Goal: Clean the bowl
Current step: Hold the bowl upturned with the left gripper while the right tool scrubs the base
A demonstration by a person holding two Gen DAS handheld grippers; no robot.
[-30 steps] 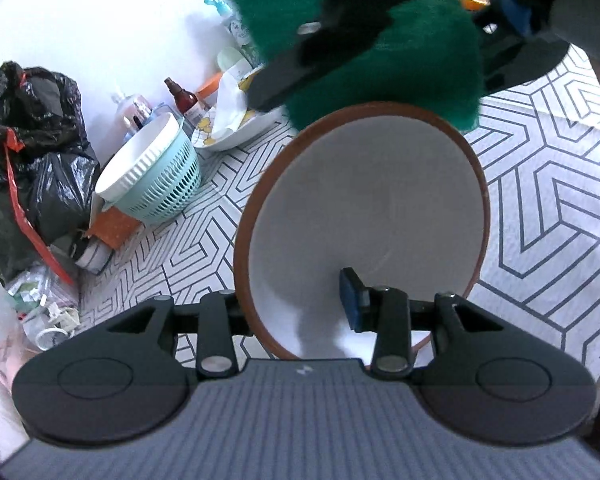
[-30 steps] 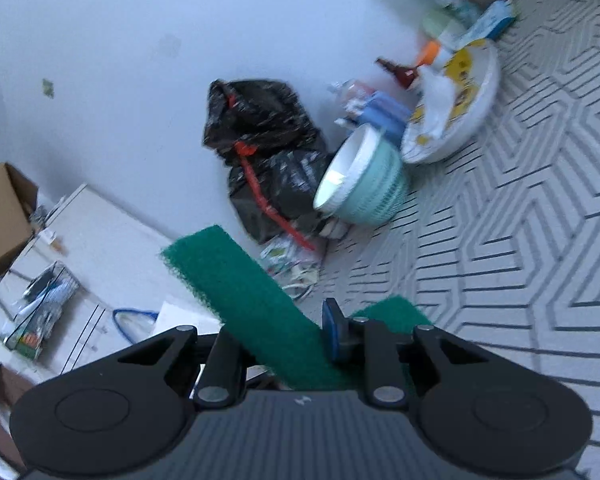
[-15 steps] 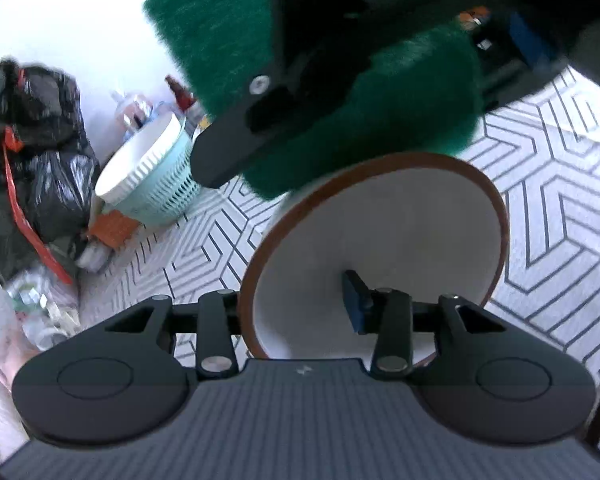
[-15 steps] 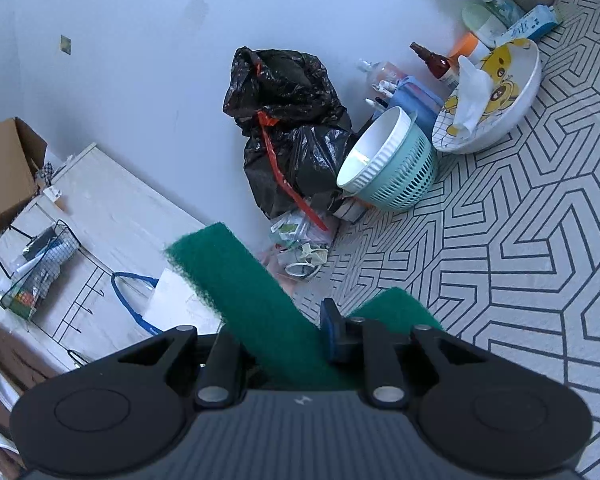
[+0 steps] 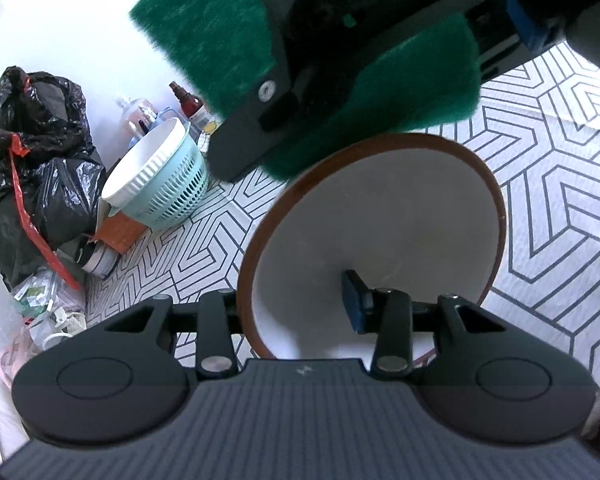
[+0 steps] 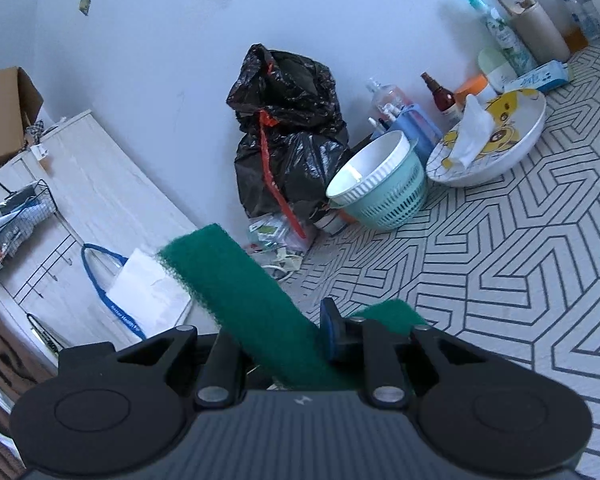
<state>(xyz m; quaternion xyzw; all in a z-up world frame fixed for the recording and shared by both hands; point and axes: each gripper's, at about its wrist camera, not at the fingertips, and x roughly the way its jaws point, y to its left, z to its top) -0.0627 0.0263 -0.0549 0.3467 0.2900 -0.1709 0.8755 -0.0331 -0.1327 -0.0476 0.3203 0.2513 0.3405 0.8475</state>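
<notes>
— Where's the bowl?

— The white bowl with a brown rim (image 5: 384, 232) is tipped up over the patterned bench (image 5: 560, 216), its rim pinched between the left gripper (image 5: 296, 304) fingers.

— And the right gripper (image 6: 276, 344)?

— Its fingers are nearly closed, clamping a green scouring pad (image 6: 240, 296) just above the bowl's upper rim.

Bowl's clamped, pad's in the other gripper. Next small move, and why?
Probably bring the right gripper down so the green scouring pad meets the bowl's white inside. The left gripper holds the bowl tilted by its rim, and the pad sits just past the far rim, not on the inside yet.
</notes>
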